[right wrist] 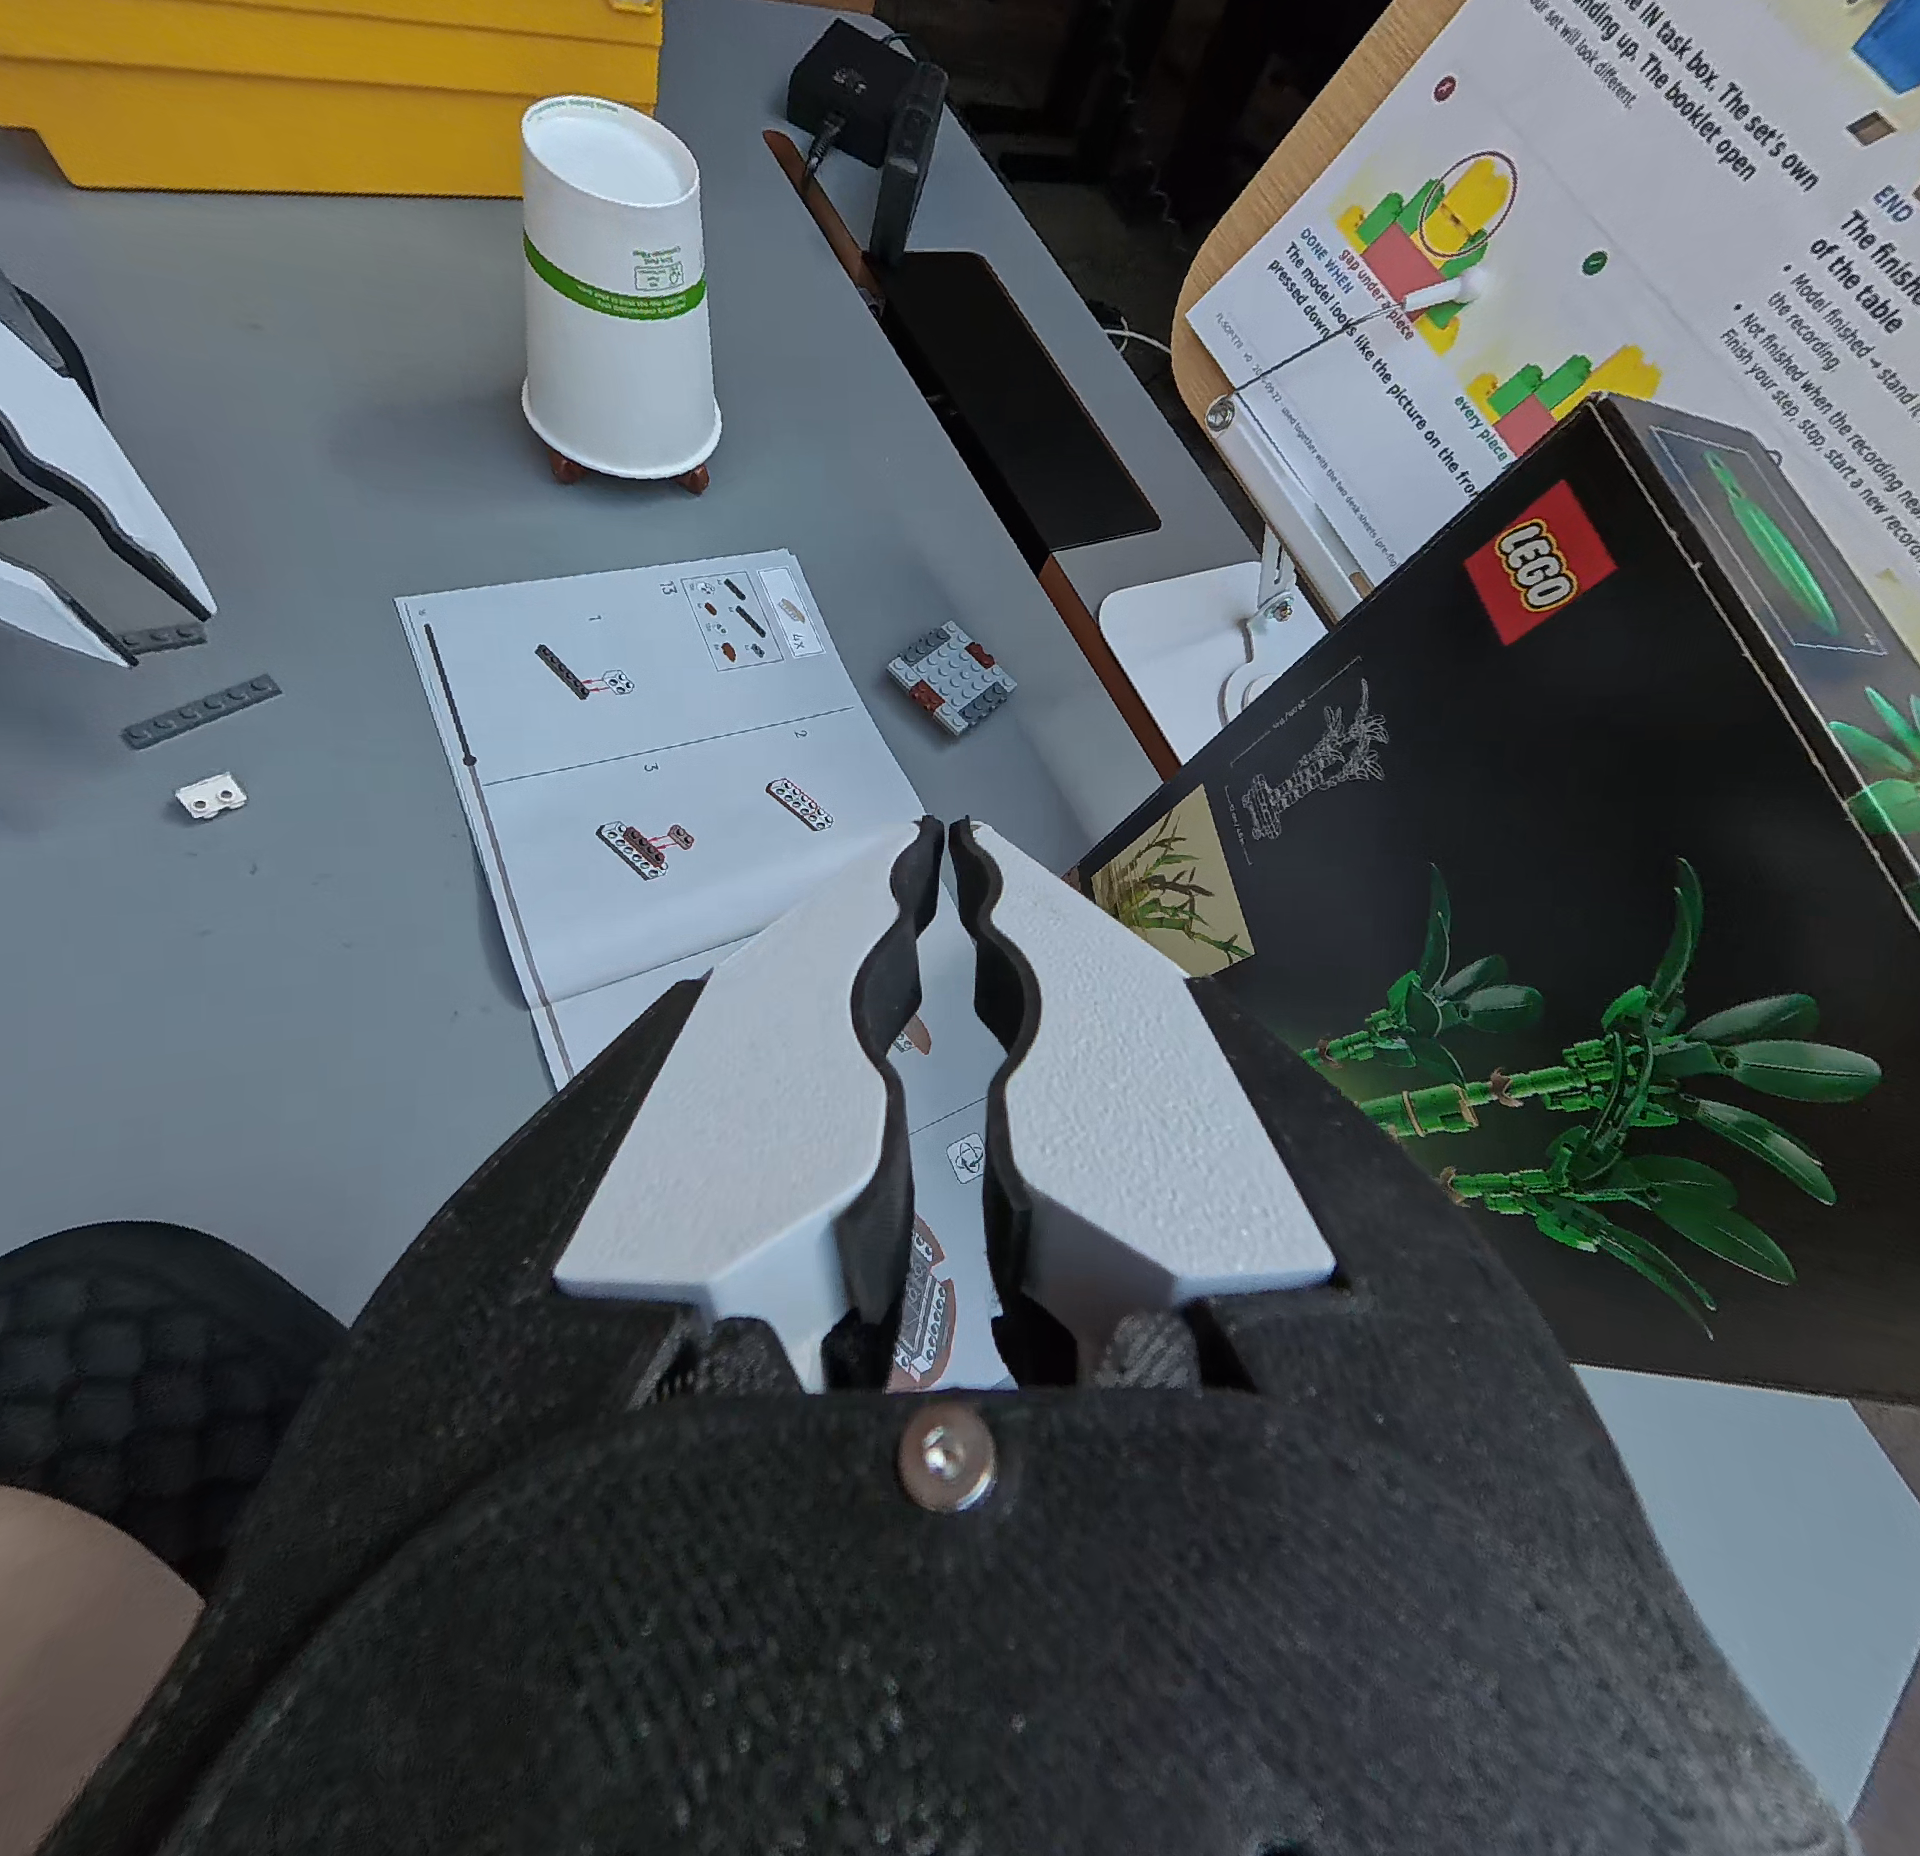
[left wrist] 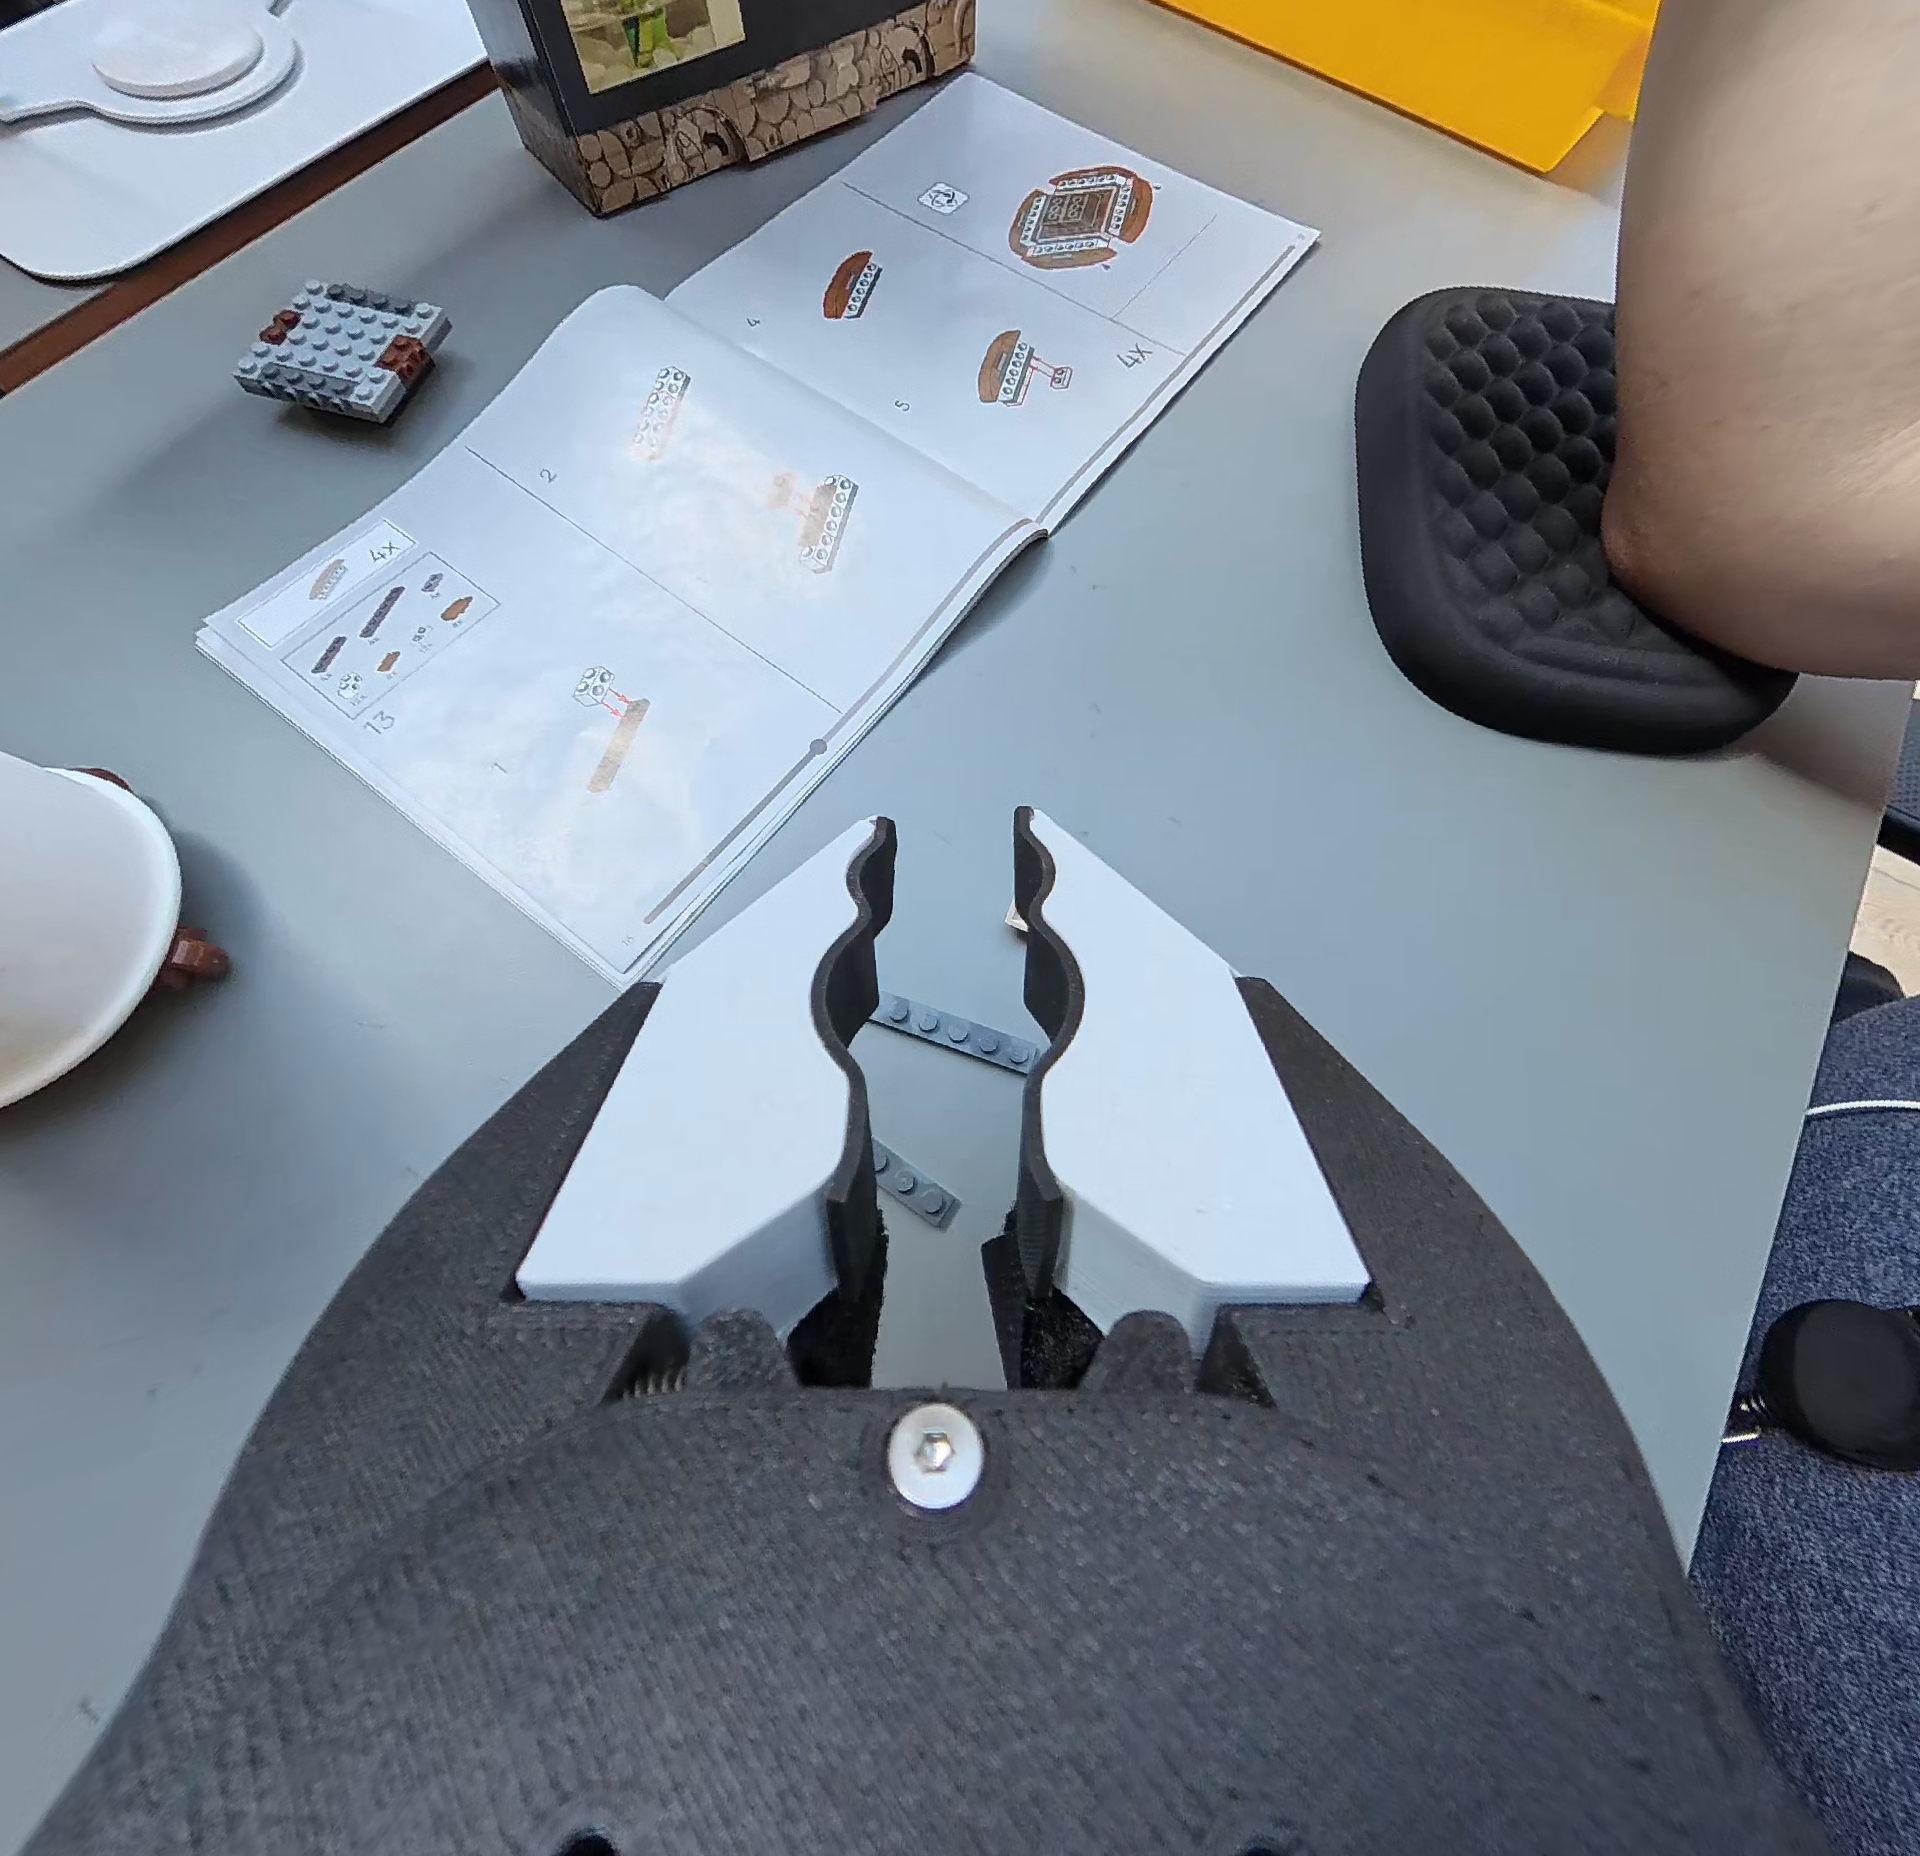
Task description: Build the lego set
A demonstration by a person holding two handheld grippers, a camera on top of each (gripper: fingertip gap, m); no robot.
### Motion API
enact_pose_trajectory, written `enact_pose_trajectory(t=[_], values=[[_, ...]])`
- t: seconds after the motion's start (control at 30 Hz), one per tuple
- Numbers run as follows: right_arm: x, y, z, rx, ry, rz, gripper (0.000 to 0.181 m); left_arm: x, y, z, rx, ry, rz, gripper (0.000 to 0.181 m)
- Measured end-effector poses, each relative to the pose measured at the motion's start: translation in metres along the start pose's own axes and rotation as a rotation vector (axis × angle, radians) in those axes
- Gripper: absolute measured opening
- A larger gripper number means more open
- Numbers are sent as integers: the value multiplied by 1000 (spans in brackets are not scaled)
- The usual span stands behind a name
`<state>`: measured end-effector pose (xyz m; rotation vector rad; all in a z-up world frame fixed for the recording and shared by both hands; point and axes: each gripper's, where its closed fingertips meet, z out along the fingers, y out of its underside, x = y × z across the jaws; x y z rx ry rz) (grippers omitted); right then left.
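Note:
My left gripper (left wrist: 954,819) is open and empty, low over the grey table. Two dark grey plates show through its gap, one farther (left wrist: 956,1032) and one nearer (left wrist: 914,1183). A small white piece (left wrist: 1016,918) peeks out beside its right finger. In the right wrist view the left gripper (right wrist: 166,634) stands over one plate (right wrist: 166,640), with the second plate (right wrist: 203,710) and the white piece (right wrist: 211,798) beside it. My right gripper (right wrist: 947,824) is shut and empty above the open instruction booklet (right wrist: 644,767). A small grey studded assembly (left wrist: 343,352) (right wrist: 951,676) sits beyond the booklet (left wrist: 727,518).
An upturned white paper cup (right wrist: 618,289) rests on brown pieces (left wrist: 192,959). The set's box (right wrist: 1558,923) stands by the booklet. A yellow bin (right wrist: 312,61), a black wrist rest (left wrist: 1507,518) with a forearm (left wrist: 1766,300) on it, and a printed sheet on a board (right wrist: 1558,196) surround the area. There is about 25 cm between the tips of the two grippers. My right tips are about 30 cm from the white piece (right wrist: 211,798), my left tips only 6 cm.

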<state>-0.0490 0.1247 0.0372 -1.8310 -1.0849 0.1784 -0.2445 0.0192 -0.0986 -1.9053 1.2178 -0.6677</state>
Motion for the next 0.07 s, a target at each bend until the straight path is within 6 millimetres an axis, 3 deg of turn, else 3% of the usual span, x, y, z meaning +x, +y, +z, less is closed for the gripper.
enact_pose_trajectory(t=[0.03,0.07], values=[[0,0,0,-1,1,-4,1,0,0,0,0,-2,1,21],[0,-1,0,-1,3,-8,1,-1,-1,-1,-1,-5,3,21]])
